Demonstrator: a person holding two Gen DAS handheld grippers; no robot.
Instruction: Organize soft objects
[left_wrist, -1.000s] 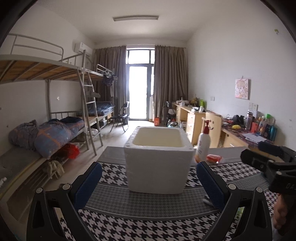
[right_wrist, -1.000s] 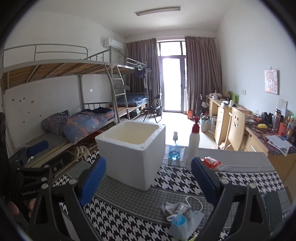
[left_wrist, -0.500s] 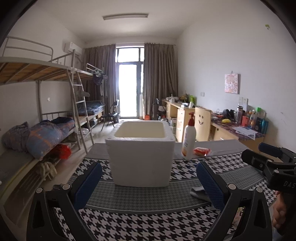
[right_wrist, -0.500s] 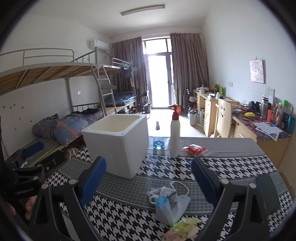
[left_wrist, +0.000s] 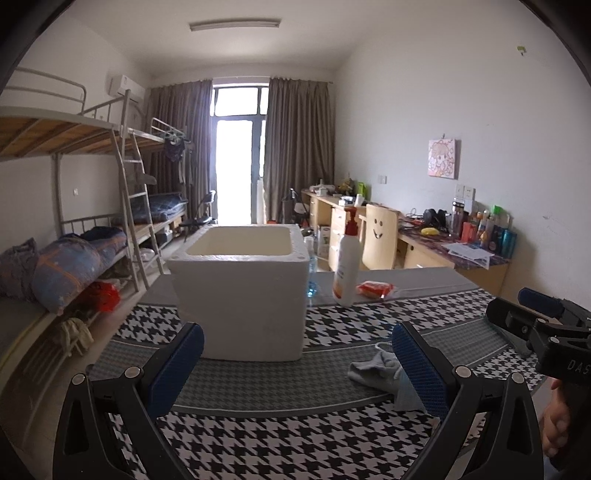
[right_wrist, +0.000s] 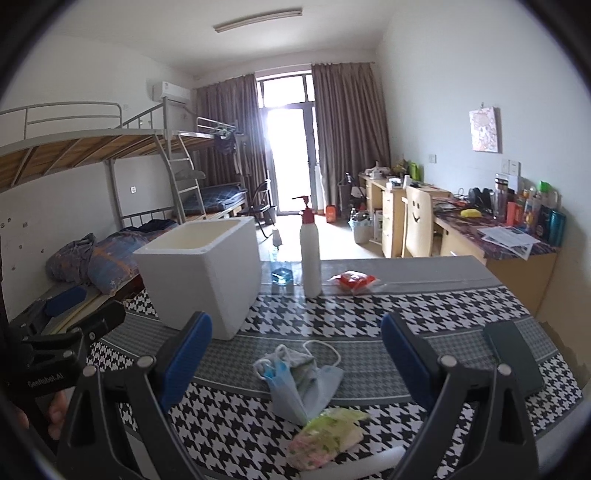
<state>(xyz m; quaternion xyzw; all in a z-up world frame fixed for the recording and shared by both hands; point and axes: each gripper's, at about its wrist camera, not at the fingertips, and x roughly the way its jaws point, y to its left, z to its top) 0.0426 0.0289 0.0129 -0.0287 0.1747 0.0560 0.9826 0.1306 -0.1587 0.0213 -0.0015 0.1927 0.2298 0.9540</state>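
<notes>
On the houndstooth tablecloth (right_wrist: 369, 314) we hold both grippers, left (left_wrist: 295, 365) and right (right_wrist: 295, 354), spread wide and empty, face masks (right_wrist: 299, 376) between the right fingers, the white foam box (right_wrist: 203, 273) at ten o'clock, contents unseen.

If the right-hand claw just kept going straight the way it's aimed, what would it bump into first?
Most likely the heap of face masks lying on the houndstooth table cover. The open right gripper points forward and slightly down, with the heap lying between its fingers. Depth is hard to judge; aimed higher, it would pass over toward the white pump bottle.
</notes>
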